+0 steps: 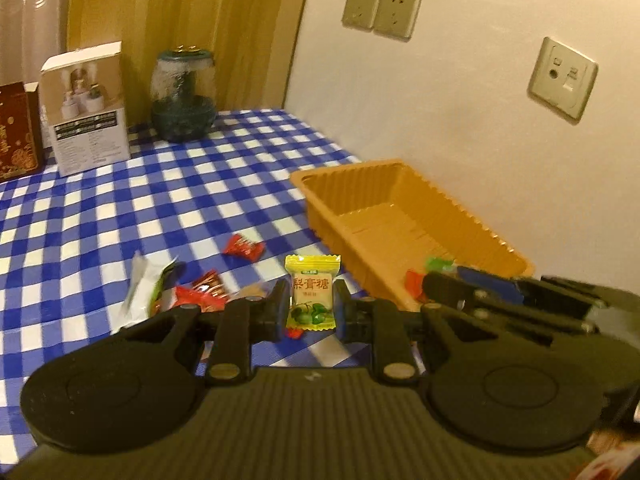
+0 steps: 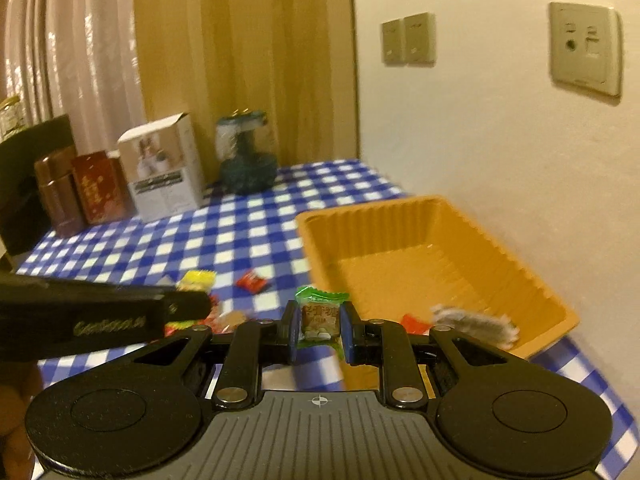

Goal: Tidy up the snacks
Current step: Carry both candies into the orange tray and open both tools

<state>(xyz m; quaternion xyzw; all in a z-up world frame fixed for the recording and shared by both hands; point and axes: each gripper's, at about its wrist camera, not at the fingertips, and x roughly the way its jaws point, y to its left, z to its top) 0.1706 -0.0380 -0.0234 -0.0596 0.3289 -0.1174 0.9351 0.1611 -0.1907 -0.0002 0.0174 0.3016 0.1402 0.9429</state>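
The right gripper (image 2: pixel 320 326) is clamped on a green-wrapped candy (image 2: pixel 320 316) just left of the ribbed orange plastic tray (image 2: pixel 520 268) on the blue-and-white checked desk (image 2: pixel 240 232), with the left gripper (image 2: pixel 192 304) poking in holding a yellow-wrapped candy (image 2: pixel 196 280).

One tray (image 2: pixel 432 216), two sockets (image 1: pixel 380 12)

I see a ribbed, glossy plastic tray (image 2: pixel 520 276), a checked cloth (image 1: pixel 100 216) with fine ribs, shiny foil candy wrappers (image 1: pixel 244 247), a glass jar (image 1: pixel 183 96) and matt black plastic grippers (image 1: pixel 310 312).
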